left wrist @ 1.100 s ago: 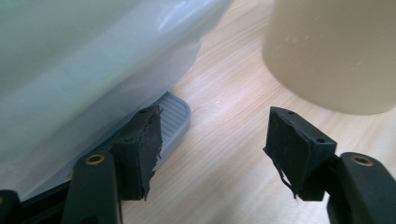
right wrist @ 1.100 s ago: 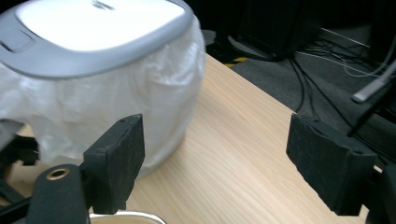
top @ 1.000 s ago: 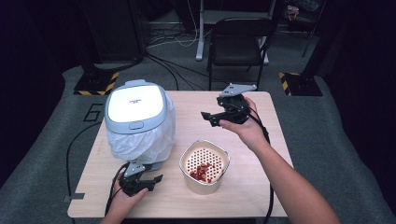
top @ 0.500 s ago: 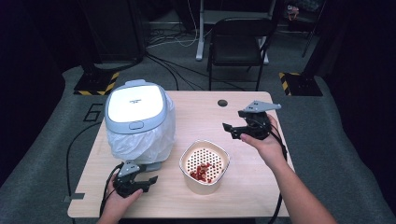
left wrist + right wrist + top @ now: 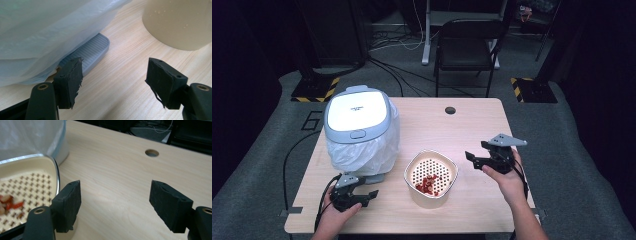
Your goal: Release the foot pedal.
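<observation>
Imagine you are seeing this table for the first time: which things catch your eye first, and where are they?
A big white pedal bin lined with a plastic bag stands at the table's left. In front, near the middle, sits a cream perforated basket holding red scraps. An open left claw rests by the bin's grey pedal; an open right claw hovers right of the basket.

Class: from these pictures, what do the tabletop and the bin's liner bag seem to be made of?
Tabletop: pale wood or wood-look laminate, matte, with straight grain lines showing. Liner bag: thin translucent plastic film, slightly glossy, wrinkled and draping over the bin's sides.
</observation>
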The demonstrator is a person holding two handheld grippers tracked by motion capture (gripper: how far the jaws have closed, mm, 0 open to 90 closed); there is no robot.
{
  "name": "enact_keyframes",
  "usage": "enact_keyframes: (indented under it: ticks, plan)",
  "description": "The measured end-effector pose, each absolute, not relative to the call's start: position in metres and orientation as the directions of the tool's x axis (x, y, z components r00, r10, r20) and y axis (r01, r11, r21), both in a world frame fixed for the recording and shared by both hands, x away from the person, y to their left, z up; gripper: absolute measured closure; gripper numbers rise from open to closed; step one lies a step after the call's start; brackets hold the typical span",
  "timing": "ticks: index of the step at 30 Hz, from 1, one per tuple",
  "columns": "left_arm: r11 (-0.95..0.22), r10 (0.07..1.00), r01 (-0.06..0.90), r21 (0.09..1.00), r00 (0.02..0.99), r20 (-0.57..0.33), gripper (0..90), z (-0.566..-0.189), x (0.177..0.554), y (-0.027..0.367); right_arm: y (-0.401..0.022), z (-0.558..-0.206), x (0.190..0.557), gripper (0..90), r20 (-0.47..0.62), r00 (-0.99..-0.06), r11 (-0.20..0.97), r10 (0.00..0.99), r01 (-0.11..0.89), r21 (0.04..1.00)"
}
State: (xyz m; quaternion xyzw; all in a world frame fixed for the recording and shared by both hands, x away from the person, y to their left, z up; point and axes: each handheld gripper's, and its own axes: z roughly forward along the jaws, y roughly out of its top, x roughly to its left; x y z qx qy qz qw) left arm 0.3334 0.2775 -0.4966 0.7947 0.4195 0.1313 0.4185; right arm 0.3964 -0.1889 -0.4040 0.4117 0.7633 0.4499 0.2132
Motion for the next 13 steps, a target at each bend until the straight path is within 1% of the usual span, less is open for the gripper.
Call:
enact_keyframes:
  ticks: [3,6,7,10,11,13]
  plan:
    - [-0.298,0.783,0.574,0.763,0.604,-0.148,28.4,-0.498,0.334,0.278,-0.197,-0.422,0.39,25.0,0.079,-0.551,0.226,0.831,0.464,0.857]
    - [-0.341,0.767,0.555,0.759,0.631,-0.117,26.5,-0.499,0.335,0.279,-0.202,-0.439,0.388,24.6,0.102,-0.535,0.212,0.839,0.494,0.843]
    - [-0.332,0.775,0.558,0.761,0.621,-0.118,26.1,-0.499,0.334,0.279,-0.203,-0.444,0.388,24.4,0.097,-0.528,0.22,0.843,0.504,0.835]
    - [-0.341,0.766,0.536,0.772,0.635,-0.102,24.2,-0.498,0.33,0.286,-0.205,-0.456,0.389,23.9,0.066,-0.514,0.238,0.856,0.502,0.831]
    - [-0.341,0.766,0.536,0.772,0.635,-0.102,22.3,-0.498,0.33,0.286,-0.205,-0.456,0.389,23.9,0.066,-0.514,0.238,0.856,0.502,0.831]
    - [-0.357,0.758,0.517,0.778,0.647,-0.082,21.8,-0.498,0.329,0.292,-0.206,-0.47,0.391,23.3,0.043,-0.501,0.254,0.864,0.509,0.822]
